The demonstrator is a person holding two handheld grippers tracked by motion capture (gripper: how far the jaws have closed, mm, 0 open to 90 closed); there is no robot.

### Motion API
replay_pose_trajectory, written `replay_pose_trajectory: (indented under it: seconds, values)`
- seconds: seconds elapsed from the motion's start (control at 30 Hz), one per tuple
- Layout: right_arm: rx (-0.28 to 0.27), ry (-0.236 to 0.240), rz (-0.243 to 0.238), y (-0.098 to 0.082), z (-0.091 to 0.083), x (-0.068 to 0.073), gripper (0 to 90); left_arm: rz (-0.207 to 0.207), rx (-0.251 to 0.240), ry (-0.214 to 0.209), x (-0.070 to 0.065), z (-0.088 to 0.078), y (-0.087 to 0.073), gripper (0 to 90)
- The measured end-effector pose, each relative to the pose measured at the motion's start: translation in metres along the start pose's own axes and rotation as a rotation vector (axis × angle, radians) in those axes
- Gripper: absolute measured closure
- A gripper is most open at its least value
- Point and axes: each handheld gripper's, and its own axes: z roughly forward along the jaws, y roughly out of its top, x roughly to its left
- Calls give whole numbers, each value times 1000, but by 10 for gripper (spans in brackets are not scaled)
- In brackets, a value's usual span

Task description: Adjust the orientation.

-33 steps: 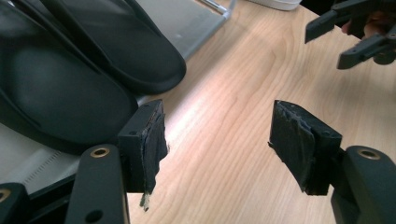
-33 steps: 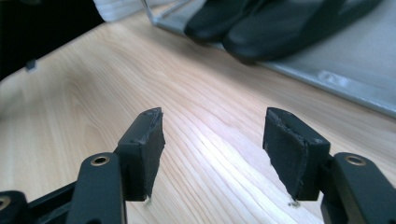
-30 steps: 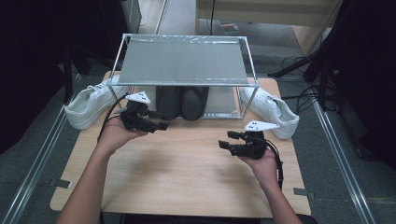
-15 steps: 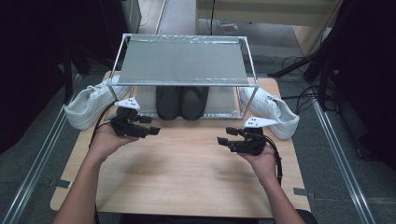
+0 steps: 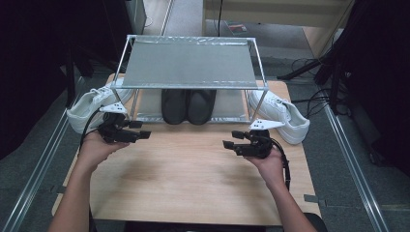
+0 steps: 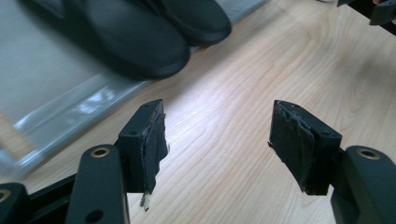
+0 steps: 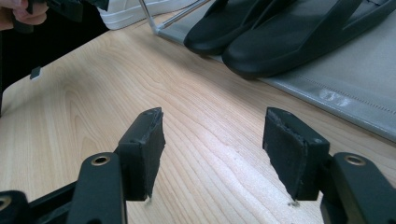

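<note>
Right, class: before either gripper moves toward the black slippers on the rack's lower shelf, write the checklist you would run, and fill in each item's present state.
1. Left gripper open and holding nothing: ok; the left gripper view shows its jaws apart over bare wood.
2. Right gripper open and holding nothing: ok.
3. Black slippers side by side on the lower shelf: ok.
4. Table bare between the grippers and the slippers: ok.
5. Room under the rack's top shelf for a gripper: cannot tell.
6. White sneakers clear of the slippers, outside the rack: ok.
</note>
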Motion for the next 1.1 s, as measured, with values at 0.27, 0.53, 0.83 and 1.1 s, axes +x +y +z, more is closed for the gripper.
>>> replay_pose_trajectory:
  seconds: [0.27,0.53,0.83,1.1]
  values:
    - [15,0,13,0,4,-1,401,-52,-20,56,23,-21,-17,383]
    - [13,-2,3,1,7,1,404,-91,-23,86,48,-30,-28,406]
    - [-9,-26,3,2,6,-1,405,-110,-8,132,77,-44,-32,427]
    - [5,-41,1,1,9,-1,409,-148,-4,153,99,-54,-20,431]
